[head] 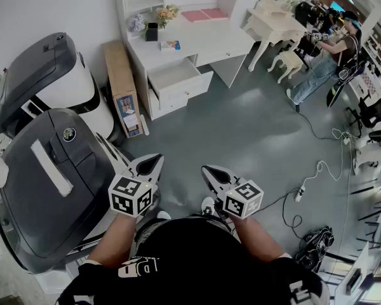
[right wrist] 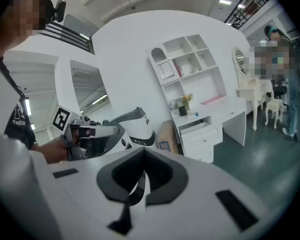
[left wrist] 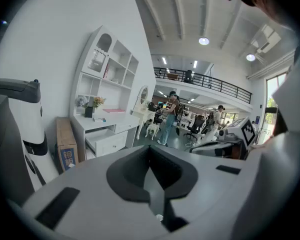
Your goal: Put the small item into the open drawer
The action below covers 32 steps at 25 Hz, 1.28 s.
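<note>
Left gripper (head: 153, 159): its jaws are pressing together with nothing between them. It is hovering low in front of the person, well apart from the desk.
Right gripper (head: 206, 169): its jaws are also meeting tip to tip and holding nothing. It is staying just beside the left one.
Machines (head: 41, 189): two big grey and white ones are standing at the left. The picture edge is cutting the nearer one, and I cannot tell what they are.
Desk (head: 209, 40): it is standing against the wall, white, and the frame is cutting its shelves at the top.
Cardboard box (head: 122, 88): it is standing on its end, between the farther machine and the side of the desk.
Drawer (head: 189, 86): it is standing pulled out under the desk top. I cannot tell whether something is lying inside.
Black pot (head: 152, 33): it is standing on the desk top and holding flowers (head: 165, 14).
Small item (head: 169, 44): it is lying flat on the desk top, near the black pot and above the drawer. Its long side is running along the front edge of the desk. It is too small to identify.
</note>
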Motion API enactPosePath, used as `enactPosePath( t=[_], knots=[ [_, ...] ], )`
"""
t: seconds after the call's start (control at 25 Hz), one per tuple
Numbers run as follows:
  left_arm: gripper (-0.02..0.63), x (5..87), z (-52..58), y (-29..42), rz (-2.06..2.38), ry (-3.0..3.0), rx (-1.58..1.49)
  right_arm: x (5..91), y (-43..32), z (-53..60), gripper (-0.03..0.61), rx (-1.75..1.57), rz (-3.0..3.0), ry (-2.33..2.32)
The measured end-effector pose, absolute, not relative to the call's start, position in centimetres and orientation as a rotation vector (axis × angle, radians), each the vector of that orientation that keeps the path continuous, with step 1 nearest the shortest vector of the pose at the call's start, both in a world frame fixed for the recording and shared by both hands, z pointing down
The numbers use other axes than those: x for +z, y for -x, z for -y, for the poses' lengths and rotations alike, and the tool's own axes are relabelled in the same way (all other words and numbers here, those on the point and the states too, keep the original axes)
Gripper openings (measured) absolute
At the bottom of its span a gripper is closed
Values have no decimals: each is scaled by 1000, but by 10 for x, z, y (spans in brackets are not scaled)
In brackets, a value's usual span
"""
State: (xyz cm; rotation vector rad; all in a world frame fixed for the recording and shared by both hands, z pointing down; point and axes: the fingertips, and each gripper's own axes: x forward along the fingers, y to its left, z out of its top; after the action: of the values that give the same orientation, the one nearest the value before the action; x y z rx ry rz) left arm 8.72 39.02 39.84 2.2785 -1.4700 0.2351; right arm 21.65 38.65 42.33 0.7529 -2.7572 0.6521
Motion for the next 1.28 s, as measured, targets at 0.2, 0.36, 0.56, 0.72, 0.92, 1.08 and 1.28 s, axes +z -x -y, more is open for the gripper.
enactPosePath(
  t=[0.2,0.36,0.56,0.72,0.92,1.08,1.28],
  knots=[
    [14,398,-392,-85,1463,-2299,237,423,-209,-390,5,638,2762,-749],
    [14,397,-396,-83,1449,-2314,248,424,-206,-397,5,630,2758,-748],
    [14,398,-403,-75,1434,-2325,258,422,-197,-406,6,647,2767,-773],
    [14,400,-407,-68,1448,-2319,273,419,-190,-411,8,608,2772,-815],
    [14,407,-412,-64,1427,-2314,275,430,-190,-416,8,625,2738,-852],
    [14,414,-409,-62,1420,-2300,278,433,-191,-411,8,646,2716,-850],
    [14,419,-402,-68,1424,-2292,287,437,-192,-399,8,655,2733,-848]
  ],
)
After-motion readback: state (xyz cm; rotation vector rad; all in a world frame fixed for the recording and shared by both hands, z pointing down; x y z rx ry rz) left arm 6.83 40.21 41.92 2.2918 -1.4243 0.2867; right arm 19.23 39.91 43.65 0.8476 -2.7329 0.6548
